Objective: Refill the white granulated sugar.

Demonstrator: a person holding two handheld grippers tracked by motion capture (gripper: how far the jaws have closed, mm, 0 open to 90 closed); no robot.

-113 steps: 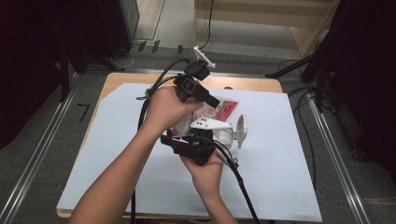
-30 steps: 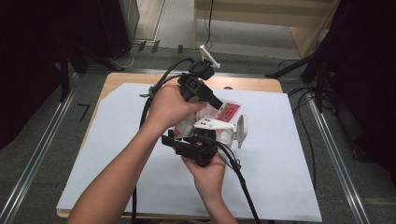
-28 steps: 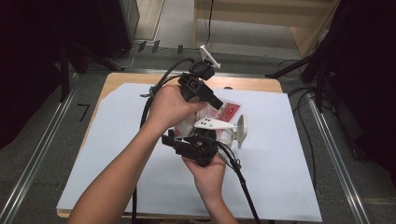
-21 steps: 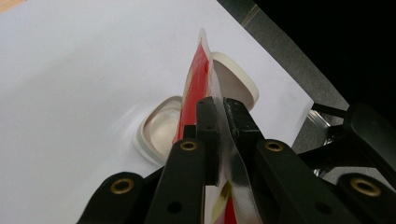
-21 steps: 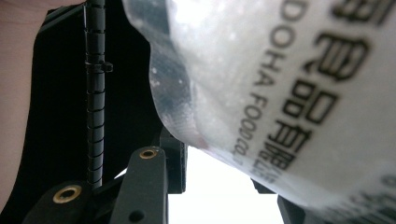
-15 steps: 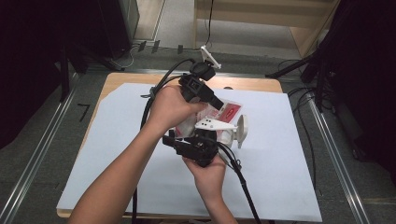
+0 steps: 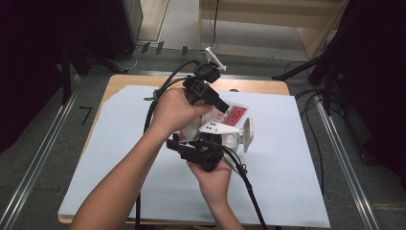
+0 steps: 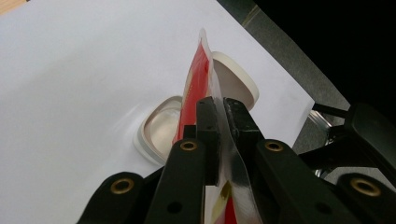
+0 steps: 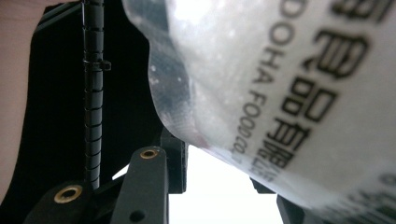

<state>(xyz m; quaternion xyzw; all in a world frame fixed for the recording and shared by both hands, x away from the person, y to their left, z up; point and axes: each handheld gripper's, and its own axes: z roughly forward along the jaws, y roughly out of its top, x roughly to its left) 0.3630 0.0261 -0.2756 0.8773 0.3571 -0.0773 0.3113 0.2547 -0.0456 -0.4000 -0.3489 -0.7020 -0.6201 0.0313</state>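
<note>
A red-and-white food pouch (image 7: 235, 114) hangs over the middle of the white table sheet (image 7: 297, 191). My left gripper (image 7: 222, 109) comes from the far side and is shut on its upper edge; in the left gripper view both pads (image 8: 208, 116) pinch the pouch's (image 8: 198, 70) flat seam. My right gripper (image 7: 210, 139) is under it, held from the near side. In the right gripper view the bulging clear part of the pouch (image 9: 289, 84), printed with black lettering, sits between the right gripper's (image 9: 224, 191) jaws and presses against them.
A white shallow tub (image 8: 156, 128) and a white rounded lid (image 8: 236, 79) lie on the sheet just below the pouch; the lid (image 7: 248, 134) stands right of the hands. Black cables trail from both grippers. Metal rails (image 7: 342, 158) run along the table's sides.
Since the earliest frame the left gripper and the pouch have shifted slightly right. Over the last second both hands have kept still.
</note>
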